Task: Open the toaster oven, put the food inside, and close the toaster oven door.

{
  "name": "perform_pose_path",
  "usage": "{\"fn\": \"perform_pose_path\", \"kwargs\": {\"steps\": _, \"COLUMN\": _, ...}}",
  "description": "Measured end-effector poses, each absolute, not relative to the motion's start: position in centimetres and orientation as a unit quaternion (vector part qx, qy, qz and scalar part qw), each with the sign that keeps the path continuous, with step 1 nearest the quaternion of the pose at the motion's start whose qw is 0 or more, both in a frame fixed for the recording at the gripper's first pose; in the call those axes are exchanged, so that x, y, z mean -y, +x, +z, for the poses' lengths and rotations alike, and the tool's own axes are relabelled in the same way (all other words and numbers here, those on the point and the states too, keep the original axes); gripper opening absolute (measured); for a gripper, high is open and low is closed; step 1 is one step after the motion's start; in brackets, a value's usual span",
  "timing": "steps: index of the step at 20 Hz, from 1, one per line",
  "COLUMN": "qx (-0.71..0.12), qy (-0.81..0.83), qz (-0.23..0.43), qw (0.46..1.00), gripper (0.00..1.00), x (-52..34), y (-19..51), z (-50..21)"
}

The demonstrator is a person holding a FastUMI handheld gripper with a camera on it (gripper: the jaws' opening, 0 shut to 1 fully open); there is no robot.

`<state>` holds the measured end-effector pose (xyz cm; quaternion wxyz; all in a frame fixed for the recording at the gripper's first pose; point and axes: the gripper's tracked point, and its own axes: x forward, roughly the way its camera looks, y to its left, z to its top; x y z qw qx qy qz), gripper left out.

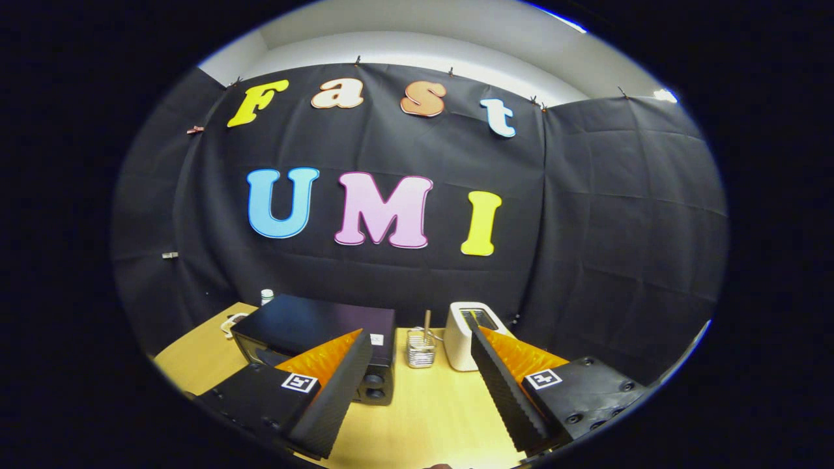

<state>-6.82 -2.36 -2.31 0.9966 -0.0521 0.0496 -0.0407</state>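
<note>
Two fingers of the tool [417, 384] stood spread wide, holding nothing, raised above the worktop [423, 417].

Toaster oven [313, 335] sat beyond the left finger, which hid part of its front; door state could not be told. A wire basket [420, 348] and white toaster [470, 335] stood beside it, ahead of the gap. Food could not be made out. Judged: the spread suited approaching a handle.

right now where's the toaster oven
In the gripper view the toaster oven sits on the table beyond the left finger of the open gripper, left of the wire basket.
</note>
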Motion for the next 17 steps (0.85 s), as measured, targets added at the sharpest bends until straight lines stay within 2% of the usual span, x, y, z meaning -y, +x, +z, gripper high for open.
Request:
{"fn": "perform_pose_path", "kwargs": {"steps": 6, "qx": -0.062, "qy": -0.035, "qz": -0.061, "qw": 0.996, "gripper": 0.99, "x": 4.7, "y": -9.3, "z": -2.9}}
{"fn": "perform_pose_path", "kwargs": {"steps": 17, "qx": -0.061, "qy": -0.015, "qz": -0.029, "qw": 0.998, "gripper": 0.99, "x": 3.3, "y": -8.6, "z": -2.3}}
